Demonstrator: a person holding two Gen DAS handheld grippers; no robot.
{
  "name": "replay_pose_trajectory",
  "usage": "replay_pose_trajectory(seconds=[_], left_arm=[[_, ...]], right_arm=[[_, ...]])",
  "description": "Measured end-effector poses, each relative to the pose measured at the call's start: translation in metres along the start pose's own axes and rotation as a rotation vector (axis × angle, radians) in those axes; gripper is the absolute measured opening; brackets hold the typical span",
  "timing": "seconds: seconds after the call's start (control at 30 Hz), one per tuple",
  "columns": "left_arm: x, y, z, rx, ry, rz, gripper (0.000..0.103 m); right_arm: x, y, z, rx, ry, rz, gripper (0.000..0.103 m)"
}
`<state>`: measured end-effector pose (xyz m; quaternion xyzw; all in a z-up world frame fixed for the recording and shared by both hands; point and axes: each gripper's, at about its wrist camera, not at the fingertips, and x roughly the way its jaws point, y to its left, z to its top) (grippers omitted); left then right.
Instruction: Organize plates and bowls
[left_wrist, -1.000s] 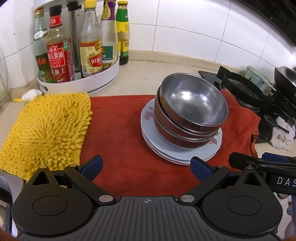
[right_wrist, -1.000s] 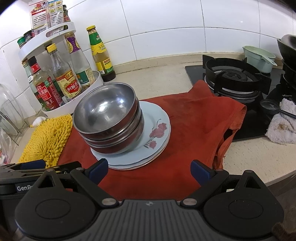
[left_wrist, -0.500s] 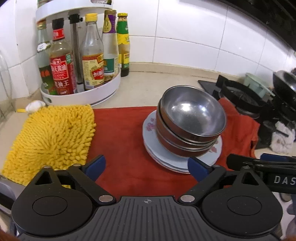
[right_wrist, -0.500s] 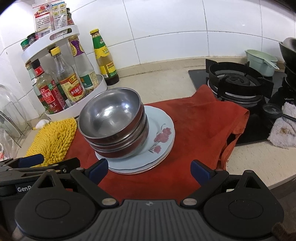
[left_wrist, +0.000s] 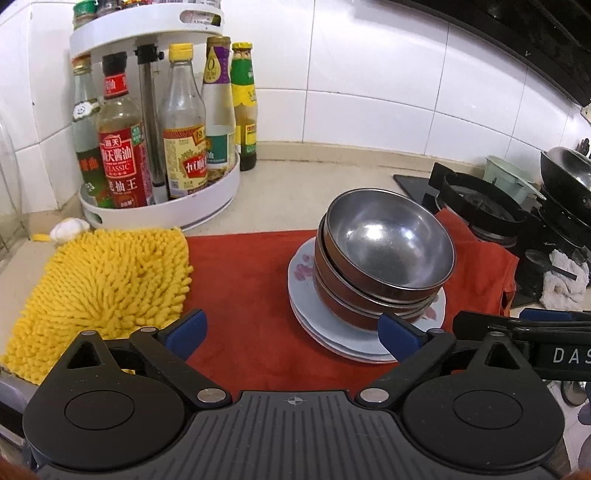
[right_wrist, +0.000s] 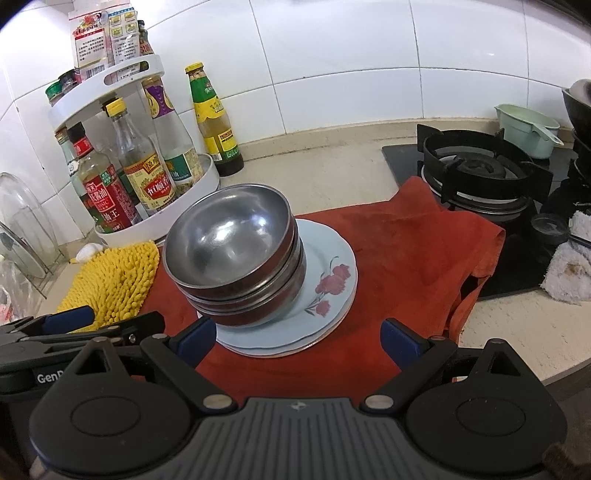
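Bowls (left_wrist: 388, 254) sit nested on the plates (right_wrist: 325, 280), mid red cloth (left_wrist: 251, 291). Left gripper (left_wrist: 291, 332) just reopened wide, right gripper (right_wrist: 299, 339) wide too, both empty. Steel's probably slick, grab the rim; plates look breakable.

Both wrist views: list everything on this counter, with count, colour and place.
bowls: a nested stack, at least three, steel inside, dark red outside, on the plates
plates: stack, pale blue with a red flower, on the red cloth
red cloth: one, spread on the counter, its edge at the stove
yellow mat: one, shaggy, left of the cloth
bottle rack: one, white, two tiers, back left, holding sauce bottles
green-labelled bottle: one, beside the rack
gas stove: black, right
green scoop: one, behind the stove
white rag: one, far right
left tongs: open, empty
right tongs: open, empty
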<state>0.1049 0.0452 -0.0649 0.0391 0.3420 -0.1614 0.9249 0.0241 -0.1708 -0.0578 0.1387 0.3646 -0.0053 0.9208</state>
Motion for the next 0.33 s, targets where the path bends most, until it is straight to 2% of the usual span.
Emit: replay_pose_trajectory(seconds=[0.2,0.33], left_arm=[[-0.002,-0.0045,-0.0003,0.033,-0.039,0.034,0.1],[0.0015,-0.0014,0.0013,0.022,-0.025,0.027,0.101]], right_arm=[[0.0016,0.0001,0.0019,0.002,0.001,-0.003,0.092],[0.0029,-0.0006,0.0025,0.005,0.004,-0.002,0.092]])
